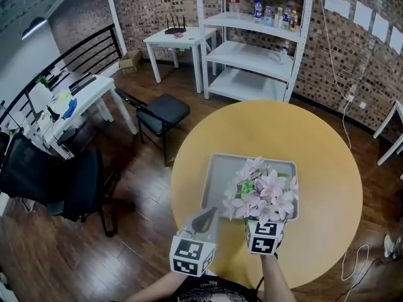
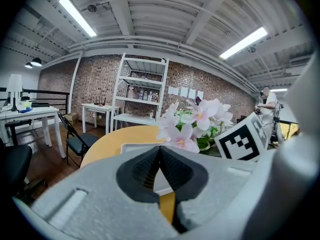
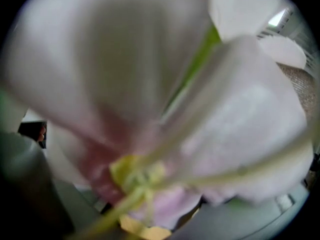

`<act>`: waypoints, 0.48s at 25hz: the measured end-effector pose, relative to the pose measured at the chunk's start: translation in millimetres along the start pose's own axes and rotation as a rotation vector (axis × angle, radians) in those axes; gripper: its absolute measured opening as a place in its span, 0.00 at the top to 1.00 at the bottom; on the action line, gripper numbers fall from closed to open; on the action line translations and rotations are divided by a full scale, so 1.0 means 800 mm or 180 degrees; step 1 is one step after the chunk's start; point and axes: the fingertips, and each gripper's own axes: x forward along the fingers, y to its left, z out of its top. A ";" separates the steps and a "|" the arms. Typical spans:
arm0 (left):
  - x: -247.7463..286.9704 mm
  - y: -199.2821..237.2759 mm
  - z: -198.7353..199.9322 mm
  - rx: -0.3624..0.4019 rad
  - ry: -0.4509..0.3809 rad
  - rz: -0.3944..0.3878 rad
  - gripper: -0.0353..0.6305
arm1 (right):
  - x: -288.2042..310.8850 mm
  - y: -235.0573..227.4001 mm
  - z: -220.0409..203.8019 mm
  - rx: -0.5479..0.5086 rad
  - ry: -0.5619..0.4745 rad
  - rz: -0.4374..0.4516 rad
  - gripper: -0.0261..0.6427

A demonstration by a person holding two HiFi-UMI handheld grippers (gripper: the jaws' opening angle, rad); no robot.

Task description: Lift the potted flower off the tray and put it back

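Note:
The potted flower [image 1: 261, 194], pink blossoms on green stems, stands over the near right part of the grey tray [image 1: 217, 175] on the round yellow table [image 1: 321, 168]. Its pot is hidden under the blooms. My right gripper [image 1: 266, 226] reaches in under the flowers from the near side, and its jaws are covered. Blurred pink petals [image 3: 150, 94] fill the right gripper view. My left gripper [image 1: 206, 218] hangs shut and empty at the tray's near edge, left of the plant. From the left gripper [image 2: 160, 156], the flowers [image 2: 195, 121] rise just ahead to the right.
A white shelf unit [image 1: 252, 39] with bottles stands against the brick wall beyond the table. A black folding chair [image 1: 160, 112] is to the table's left, with white desks [image 1: 82, 99] and an office chair [image 1: 60, 178] further left. A cable [image 1: 359, 263] lies on the floor.

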 end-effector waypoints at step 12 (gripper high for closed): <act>0.009 0.018 -0.014 0.0032 0.0086 0.0036 0.94 | 0.080 0.001 -0.028 -0.0037 0.0080 -0.0049 0.21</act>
